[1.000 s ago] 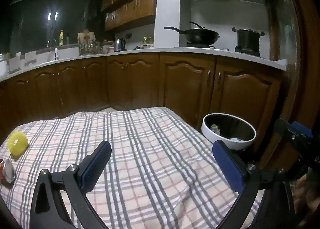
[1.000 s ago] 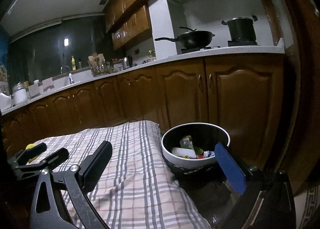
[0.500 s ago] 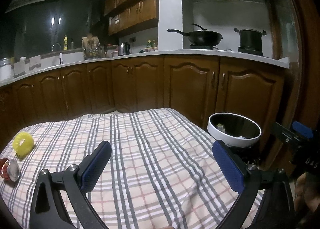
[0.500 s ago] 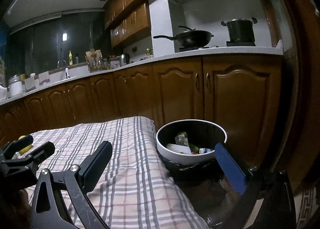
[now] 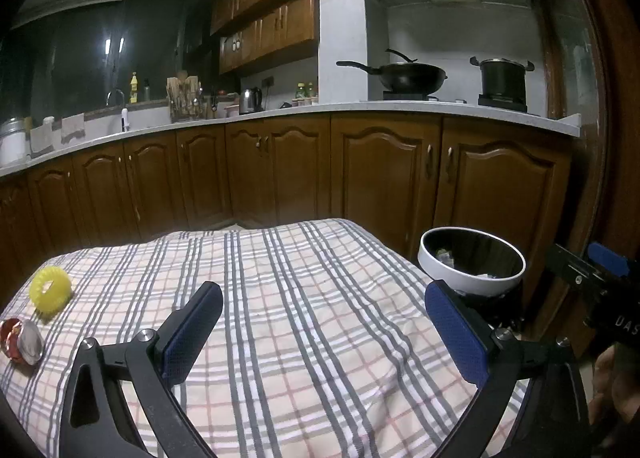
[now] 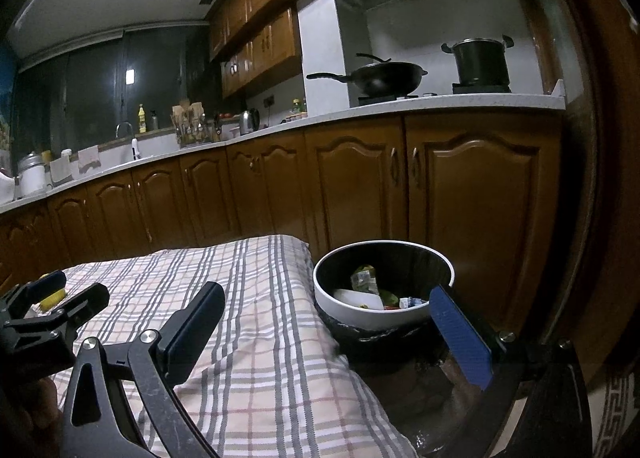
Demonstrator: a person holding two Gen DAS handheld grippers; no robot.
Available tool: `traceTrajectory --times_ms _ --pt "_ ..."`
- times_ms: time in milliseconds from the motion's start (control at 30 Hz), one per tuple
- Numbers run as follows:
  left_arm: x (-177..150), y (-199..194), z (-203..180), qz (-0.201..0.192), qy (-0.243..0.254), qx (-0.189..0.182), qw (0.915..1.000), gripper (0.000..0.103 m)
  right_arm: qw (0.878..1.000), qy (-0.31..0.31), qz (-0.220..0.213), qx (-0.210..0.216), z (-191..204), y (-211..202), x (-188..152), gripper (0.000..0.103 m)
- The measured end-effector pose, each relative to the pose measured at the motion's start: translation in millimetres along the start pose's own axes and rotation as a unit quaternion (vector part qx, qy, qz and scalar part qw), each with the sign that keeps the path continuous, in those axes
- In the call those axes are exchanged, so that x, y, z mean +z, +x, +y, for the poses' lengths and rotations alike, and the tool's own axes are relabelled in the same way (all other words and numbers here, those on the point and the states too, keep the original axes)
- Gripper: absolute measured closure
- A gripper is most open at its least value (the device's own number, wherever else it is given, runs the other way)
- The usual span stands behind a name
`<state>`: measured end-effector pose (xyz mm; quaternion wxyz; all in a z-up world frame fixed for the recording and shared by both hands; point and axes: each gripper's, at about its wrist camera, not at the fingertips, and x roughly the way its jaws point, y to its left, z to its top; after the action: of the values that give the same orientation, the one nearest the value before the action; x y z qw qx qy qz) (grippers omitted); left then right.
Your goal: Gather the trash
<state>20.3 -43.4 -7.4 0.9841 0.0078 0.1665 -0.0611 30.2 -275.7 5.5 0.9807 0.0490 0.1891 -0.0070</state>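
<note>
A white-rimmed trash bin (image 5: 472,270) stands at the right end of the plaid-covered table (image 5: 280,298); in the right wrist view the bin (image 6: 384,316) holds several wrappers and scraps. A yellow ring (image 5: 51,289) and a red-and-silver crumpled piece (image 5: 20,340) lie at the table's left end. My left gripper (image 5: 320,332) is open and empty above the cloth. My right gripper (image 6: 324,332) is open and empty, between the table's right edge and the bin; it also shows in the left wrist view (image 5: 592,278). The left gripper also shows at the left of the right wrist view (image 6: 56,302).
Brown kitchen cabinets (image 5: 384,178) run behind the table under a white counter (image 5: 440,108). A wok (image 5: 408,76) and a pot (image 5: 502,80) sit on the stove. A brown door frame (image 6: 600,178) stands right of the bin.
Both grippers have risen and pulled back a little, so the counter and bin sit lower in view. Both stay open and empty. Nothing on the table has moved.
</note>
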Motion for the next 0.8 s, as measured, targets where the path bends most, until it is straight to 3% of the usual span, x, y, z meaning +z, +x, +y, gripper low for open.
traceTrajectory --times_ms 800 --pt "-1.8 1.8 6.1 -0.005 0.002 -0.001 1.0 0.001 1.0 -0.003 -0.01 0.01 3.0 -6.2 3.4 0.0"
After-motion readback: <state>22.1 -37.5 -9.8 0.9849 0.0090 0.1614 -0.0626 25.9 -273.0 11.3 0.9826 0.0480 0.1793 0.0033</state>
